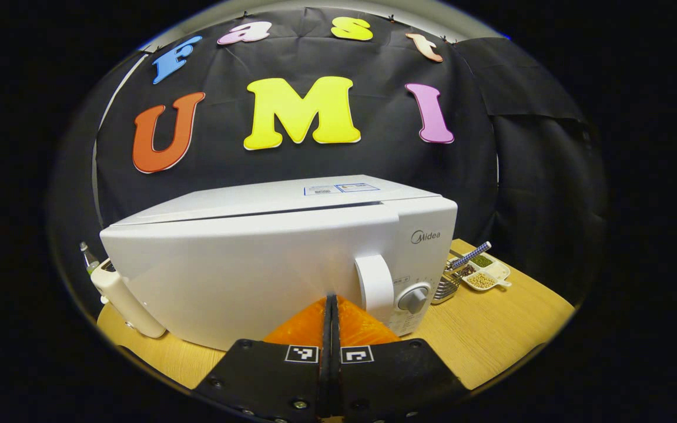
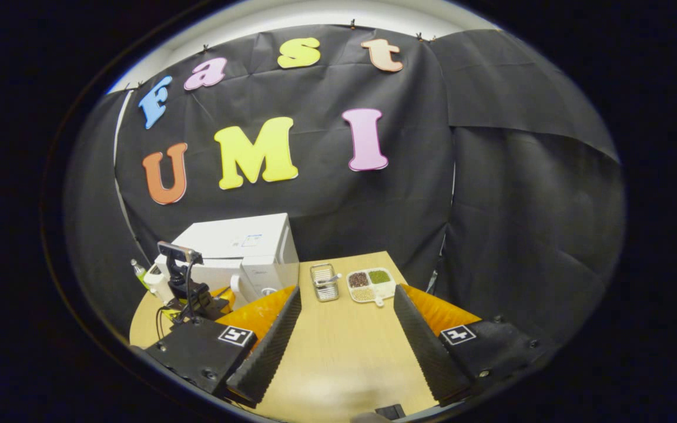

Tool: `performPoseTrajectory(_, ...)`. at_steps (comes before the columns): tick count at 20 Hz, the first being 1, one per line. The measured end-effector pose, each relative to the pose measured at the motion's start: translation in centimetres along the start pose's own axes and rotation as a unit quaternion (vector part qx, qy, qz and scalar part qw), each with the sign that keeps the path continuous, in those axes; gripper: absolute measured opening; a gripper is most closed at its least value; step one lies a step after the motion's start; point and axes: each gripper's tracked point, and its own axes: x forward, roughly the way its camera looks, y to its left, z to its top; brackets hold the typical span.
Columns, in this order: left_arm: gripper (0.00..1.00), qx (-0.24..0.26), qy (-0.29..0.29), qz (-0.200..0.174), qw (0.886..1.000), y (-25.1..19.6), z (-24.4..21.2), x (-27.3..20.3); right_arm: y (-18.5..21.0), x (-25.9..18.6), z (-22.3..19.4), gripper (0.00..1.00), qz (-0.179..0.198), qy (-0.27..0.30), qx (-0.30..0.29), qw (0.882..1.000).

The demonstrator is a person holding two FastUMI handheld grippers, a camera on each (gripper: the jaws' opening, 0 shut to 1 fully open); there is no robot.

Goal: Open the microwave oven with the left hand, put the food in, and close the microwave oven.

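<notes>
The white microwave stands on the wooden table with its door closed. Its upright handle and a dial sit at the door's right side. My left gripper is shut with nothing in it, its tips close in front of the door just left of the handle. The food is a white divided dish of beans, right of the microwave. My right gripper hangs open over the table, nearer than the dish. The left gripper's body shows in front of the microwave.
A small metal rack lies between the microwave and the dish, and a blue-handled tool rests across it. A small bottle and a white container stand by the microwave's left side. The table edge runs close on the right.
</notes>
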Motion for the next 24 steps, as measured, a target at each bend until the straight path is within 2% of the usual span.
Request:
performPoseTrajectory(3, 0.00, -0.002, 0.000, 0.001, 1.000, -0.1, 0.0, 0.0, 0.1, -0.1, -0.3, 0.92, 0.002, 0.002, 0.006, 1.000)
performPoseTrajectory(4, 0.00, -0.003, 0.000, 0.003, 1.000, 0.0, 0.1, 0.3, 0.2, -0.1, -0.4, 1.00, 0.002, 0.004, 0.008, 1.000)
performPoseTrajectory(9, 0.00, -0.017, 0.019, 0.012, 1.000, 0.2, -0.2, 1.2, 0.9, -1.0, -0.9, 1.00, 0.007, 0.005, 0.010, 1.000)
performPoseTrajectory(14, 0.00, -0.040, 0.036, 0.012, 0.998, 0.9, -1.4, -2.5, 0.7, -2.5, -0.7, 1.00, 0.001, -0.011, 0.000, 1.000)
performPoseTrajectory(16, 0.00, -0.033, 0.042, 0.010, 0.999, 1.6, -2.4, -5.1, 1.0, -3.1, -0.8, 1.00, 0.001, -0.017, -0.002, 1.000)
performPoseTrajectory(17, 0.00, -0.019, 0.046, 0.013, 0.999, 2.2, -2.8, -7.1, 1.2, -3.4, -0.8, 0.92, 0.001, -0.019, -0.002, 1.000)
performPoseTrajectory(18, 0.28, -0.009, 0.057, 0.013, 0.998, 2.6, -3.8, -7.8, 1.4, -3.6, -0.9, 1.00, 0.002, -0.021, -0.003, 1.000)
performPoseTrajectory(19, 0.22, -0.003, 0.070, 0.007, 0.998, 2.7, -4.8, -9.4, 1.6, -3.8, -1.2, 1.00, -0.001, -0.022, -0.008, 1.000)
performPoseTrajectory(21, 0.97, 0.007, 0.079, 0.018, 0.997, 3.8, -5.8, -11.8, 2.3, -4.0, -2.0, 1.00, 0.003, -0.023, -0.015, 1.000)
performPoseTrajectory(23, 0.96, 0.002, 0.086, 0.026, 0.996, 4.8, -5.4, -15.9, 3.4, -4.1, -2.8, 1.00, 0.009, -0.020, -0.022, 1.000)
performPoseTrajectory(24, 0.96, -0.004, 0.077, 0.027, 0.997, 5.2, -4.3, -17.8, 4.1, -4.0, -3.0, 0.92, 0.013, -0.020, -0.024, 0.999)
